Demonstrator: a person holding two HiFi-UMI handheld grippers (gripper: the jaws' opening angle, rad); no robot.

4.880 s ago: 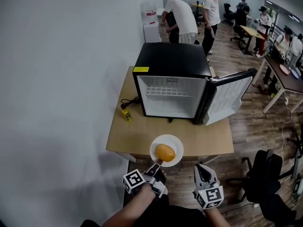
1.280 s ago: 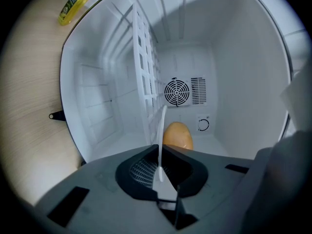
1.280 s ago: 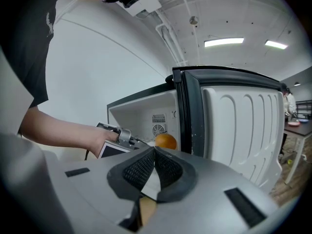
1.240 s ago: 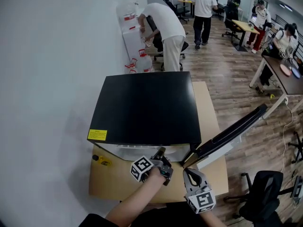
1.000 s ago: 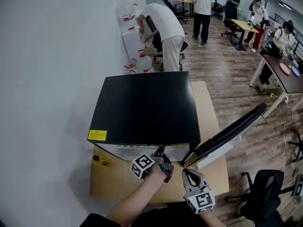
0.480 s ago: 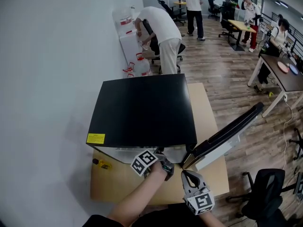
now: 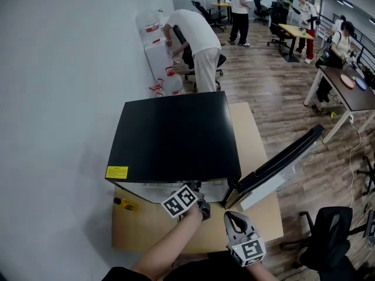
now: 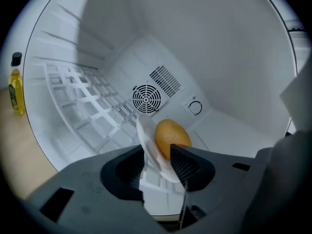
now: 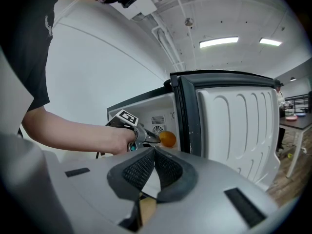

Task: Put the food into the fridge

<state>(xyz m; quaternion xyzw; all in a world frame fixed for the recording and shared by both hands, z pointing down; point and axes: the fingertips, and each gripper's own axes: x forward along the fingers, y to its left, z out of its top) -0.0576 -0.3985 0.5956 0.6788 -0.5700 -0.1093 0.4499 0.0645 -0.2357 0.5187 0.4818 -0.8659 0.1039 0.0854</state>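
Observation:
A round orange piece of food [image 8: 170, 136] lies on a small white plate [image 8: 148, 141] inside the white fridge [image 7: 176, 136]. My left gripper [image 8: 157, 162] reaches into the fridge with the plate's rim between its jaws. The jaws are opening: the left pad stands clear of the rim. In the head view only its marker cube and wrist [image 7: 202, 206] show below the fridge's black top. The right gripper view shows the left gripper [image 9: 146, 136] and the orange food [image 9: 167, 139] in the fridge opening. My right gripper [image 9: 154, 152] is shut on nothing, in front of the fridge [image 7: 229, 216].
The fridge door [image 7: 275, 165] stands open to the right. A white wire shelf [image 8: 83, 106] runs along the fridge's left side. A small yellow bottle [image 8: 16, 89] stands on the wooden table [image 7: 140, 230] left of the fridge. Several people and desks are further back.
Earlier the plate with the food was held in front of the table; now it is inside the fridge. Over the last second the left gripper edged further in. The right gripper stayed put.

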